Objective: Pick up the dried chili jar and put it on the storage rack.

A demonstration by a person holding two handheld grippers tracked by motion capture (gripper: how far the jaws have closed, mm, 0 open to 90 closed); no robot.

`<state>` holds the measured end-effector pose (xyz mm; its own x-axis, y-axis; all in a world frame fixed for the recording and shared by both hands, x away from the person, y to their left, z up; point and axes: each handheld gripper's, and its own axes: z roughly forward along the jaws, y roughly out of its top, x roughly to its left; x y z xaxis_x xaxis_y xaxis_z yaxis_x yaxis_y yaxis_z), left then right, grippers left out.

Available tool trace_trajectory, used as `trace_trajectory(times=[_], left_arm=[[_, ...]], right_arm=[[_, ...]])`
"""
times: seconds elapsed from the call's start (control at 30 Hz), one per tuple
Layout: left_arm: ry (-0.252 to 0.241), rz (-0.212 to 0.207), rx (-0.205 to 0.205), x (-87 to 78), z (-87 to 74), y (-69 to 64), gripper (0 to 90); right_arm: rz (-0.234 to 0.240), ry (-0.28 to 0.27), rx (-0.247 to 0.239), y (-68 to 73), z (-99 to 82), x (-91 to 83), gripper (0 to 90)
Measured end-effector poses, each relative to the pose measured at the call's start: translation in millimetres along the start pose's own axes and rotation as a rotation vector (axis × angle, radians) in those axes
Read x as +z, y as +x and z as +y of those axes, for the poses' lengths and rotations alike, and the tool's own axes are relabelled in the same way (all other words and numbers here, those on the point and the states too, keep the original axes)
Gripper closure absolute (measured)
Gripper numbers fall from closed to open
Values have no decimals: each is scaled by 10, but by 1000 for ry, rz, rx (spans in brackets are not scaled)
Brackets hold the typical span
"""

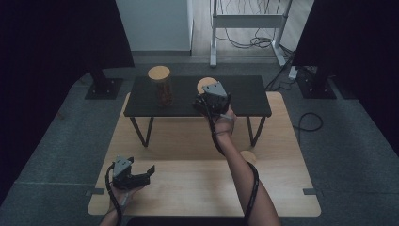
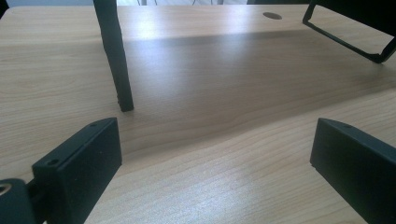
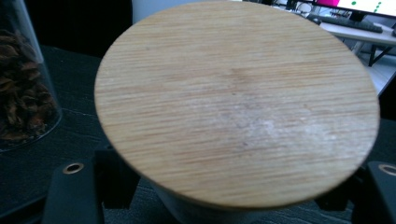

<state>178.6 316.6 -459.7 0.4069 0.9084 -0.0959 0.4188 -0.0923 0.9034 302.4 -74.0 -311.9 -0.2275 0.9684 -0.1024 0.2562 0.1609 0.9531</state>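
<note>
A jar with a round bamboo lid [image 1: 205, 84] [image 3: 233, 98] stands on the black low shelf [image 1: 244, 96]. My right gripper [image 1: 206, 95] [image 3: 229, 207] reaches it from the near side, its jaws shut on the jar's body just under the lid, one on each side. A second jar [image 1: 162, 89] [image 3: 23, 79], bamboo-lidded and holding brown dried pieces, stands to its left on the same shelf. My left gripper [image 1: 148, 174] [image 2: 215, 163] sits low over the wooden table [image 1: 188, 183] at the near left. Its jaws are open wide with nothing between them.
The shelf stands on thin black legs [image 2: 116, 60] over the table's far half. A small round wooden disc [image 1: 248, 155] lies on the table beside my right forearm. Dark stands and cables are on the floor beyond the table.
</note>
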Motion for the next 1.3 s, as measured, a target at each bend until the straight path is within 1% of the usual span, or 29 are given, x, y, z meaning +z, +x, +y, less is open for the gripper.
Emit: trace_trajectory(times=[0.17, 0.4, 0.5, 0.67, 0.83, 1.3], left_arm=[[2, 2, 0, 2, 0, 1, 18], [6, 0, 8, 8, 3, -11, 17], [6, 2, 9, 10, 2, -13, 18], [5, 2, 6, 9, 0, -5, 17], [2, 1, 1, 5, 1, -1, 18], [3, 1, 2, 8, 0, -1, 17]], right_arm=[[0, -2, 17, -18, -26, 26, 252], [-1, 1, 9, -9, -17, 56, 252], [-1, 10, 8, -8, 4, 76, 252], [-3, 42, 7, 2, 79, 120, 251], [-6, 57, 9, 8, 111, 137, 251], [-2, 59, 11, -2, 114, 139, 251]])
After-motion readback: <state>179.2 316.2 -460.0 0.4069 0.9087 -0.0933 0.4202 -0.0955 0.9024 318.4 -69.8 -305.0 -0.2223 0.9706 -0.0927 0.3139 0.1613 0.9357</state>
